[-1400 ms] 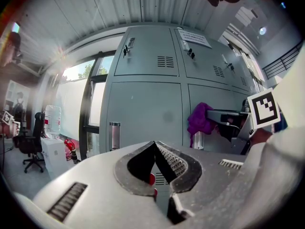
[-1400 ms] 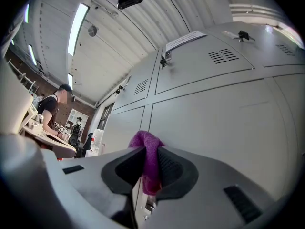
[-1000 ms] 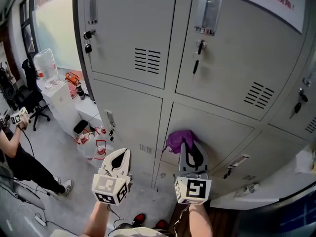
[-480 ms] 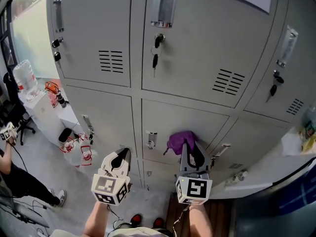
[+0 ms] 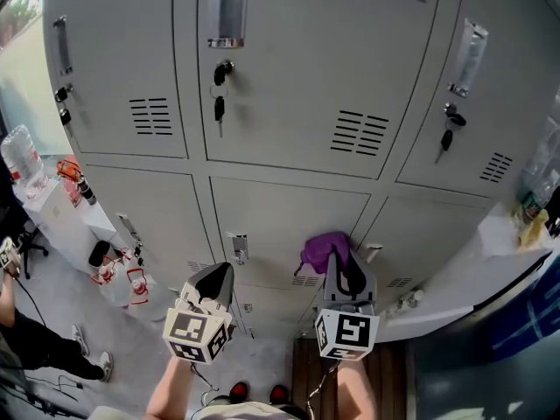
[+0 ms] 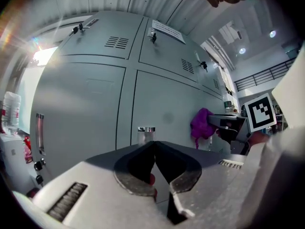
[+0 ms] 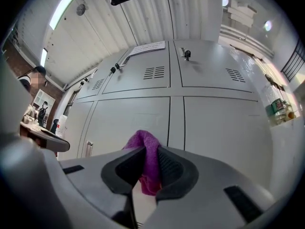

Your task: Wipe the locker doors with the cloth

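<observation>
Here, the purple cloth (image 5: 322,247) is pinched by the right gripper (image 5: 339,265) just before the lower locker doors (image 5: 280,217). The left gripper (image 5: 217,278) is pressed together, empty. Keys (image 5: 220,108) are hung in the upper doors; the notice (image 7: 147,47) cannot be read.

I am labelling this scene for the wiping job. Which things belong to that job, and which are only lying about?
Belong to the job: purple cloth, clamped in the right hand-held gripper; grey locker doors.
Lying about: hanging keys; water bottle at far left; green-labelled bottle at right.
</observation>
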